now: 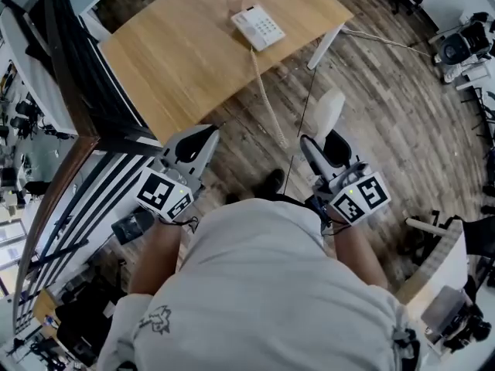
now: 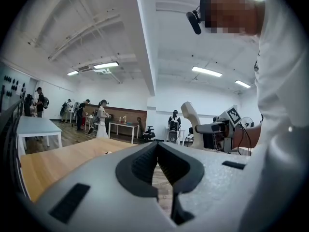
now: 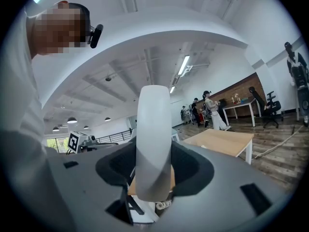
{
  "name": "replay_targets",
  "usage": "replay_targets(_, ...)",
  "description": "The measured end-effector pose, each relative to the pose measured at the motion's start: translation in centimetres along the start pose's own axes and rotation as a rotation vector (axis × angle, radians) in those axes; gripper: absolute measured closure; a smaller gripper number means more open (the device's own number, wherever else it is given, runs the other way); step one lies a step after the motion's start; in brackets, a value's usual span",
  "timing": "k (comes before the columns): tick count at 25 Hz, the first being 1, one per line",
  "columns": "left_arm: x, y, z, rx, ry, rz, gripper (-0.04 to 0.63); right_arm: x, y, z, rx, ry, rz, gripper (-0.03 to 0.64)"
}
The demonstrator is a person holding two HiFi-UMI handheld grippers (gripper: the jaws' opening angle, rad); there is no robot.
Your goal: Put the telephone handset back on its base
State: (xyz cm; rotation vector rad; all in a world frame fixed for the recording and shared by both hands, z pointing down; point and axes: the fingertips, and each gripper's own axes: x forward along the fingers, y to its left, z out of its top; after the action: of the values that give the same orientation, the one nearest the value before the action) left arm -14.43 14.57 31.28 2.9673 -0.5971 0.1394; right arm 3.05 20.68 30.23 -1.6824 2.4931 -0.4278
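Fig.: Nearest, L gripper [image 1: 199,139], fingers pressed together, nothing betw. them. R gripper [image 1: 323,147], fingers clamped on the white handset [image 1: 328,114], whose long axis stood roughly upright, over the floor, short of the surface [image 1: 178,60]. Coiled cord [image 1: 267,99] led on to the base [image 1: 257,27] at the far end of the surface, well apart, ahead and left of the R fingers.

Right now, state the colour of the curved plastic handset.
White handset, clearest in the right gripper view.
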Motion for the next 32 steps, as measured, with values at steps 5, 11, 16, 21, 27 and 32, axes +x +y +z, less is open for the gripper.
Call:
replay_targets(5, 5.7, -0.6, 0.1, -0.002, 0.020, -0.003, 0.589, -0.7, -5.4, 1.0, 0.017, -0.005, 0.003, 0.393)
replay_targets(11, 11.8, -1.8, -0.5, -0.006, 0.045, -0.009, 0.589, -1.7, -10.8, 1.9, 0.025, 0.006, 0.021, 0.393)
replay_targets(16, 15.3, -3.0, -0.5, 0.008, 0.064, -0.027, 0.589, -3.0, -14.5, 2.6, 0.030, -0.001, -0.003, 0.393)
replay_targets(21, 17.3, -2.8, -1.0, 0.024, 0.080, -0.026, 0.589, -3.1, -16.7, 2.5, 0.038, 0.009, -0.029, 0.393)
replay_targets(27, 19.3, -1.1, -1.4, 0.014, 0.086, -0.028, 0.589, -1.6, -18.4, 2.7, 0.035, 0.028, -0.031, 0.393)
replay_targets(32, 21.3, 2.2, -1.3, 0.009, 0.071, -0.025, 0.589, 2.1, -20.1, 2.8, 0.030, 0.047, -0.024, 0.393)
